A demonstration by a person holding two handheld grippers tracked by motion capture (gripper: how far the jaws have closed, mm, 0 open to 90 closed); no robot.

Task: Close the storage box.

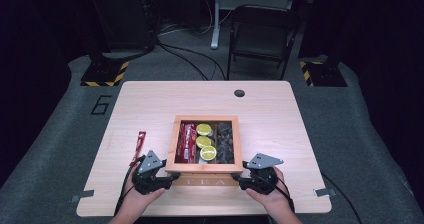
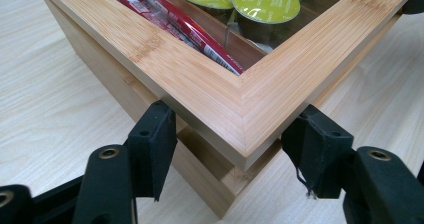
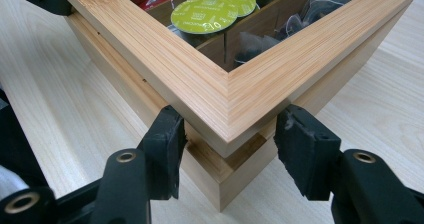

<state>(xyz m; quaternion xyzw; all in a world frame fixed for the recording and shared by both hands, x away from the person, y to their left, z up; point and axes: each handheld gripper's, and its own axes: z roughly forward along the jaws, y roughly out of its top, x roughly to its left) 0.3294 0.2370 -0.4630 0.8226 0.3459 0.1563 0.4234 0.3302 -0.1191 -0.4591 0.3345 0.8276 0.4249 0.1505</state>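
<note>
Item: left gripper (image 1: 161, 175) and right gripper (image 1: 243, 177), each in a hand at the near edge of the table (image 1: 150, 99). Both sit at the near corners of a wooden box (image 1: 205, 169), one at the left corner, one at the right.

Box — bamboo, square, with a glass-paned lid (image 2: 220, 86) in a wide frame. It stands at the near middle of the table. The lid lies slightly raised over the body at both near corners, a dark gap showing beneath it.

Contents, seen through the glass: red sachets (image 1: 187, 143) in the left compartment, green-topped capsules (image 1: 204, 142) in the middle, dark tea bags (image 1: 225, 140) on the right.

Loose item: one red sachet stick (image 1: 138, 147) on the table, left of the box.

Jaw state, left: apart, straddling the lid corner; the pads (image 2: 152, 144) stand just beside the frame edges, not pressing. Jaw state, right: likewise apart around its corner, pads (image 3: 167, 149) close to the frame but no clamp evident.

Risks, as judged: with no firm hold at either corner, a lift could let the lid slip and drop shut — or come up skewed if one side catches first. A push against the corners might slide the whole box away.
</note>
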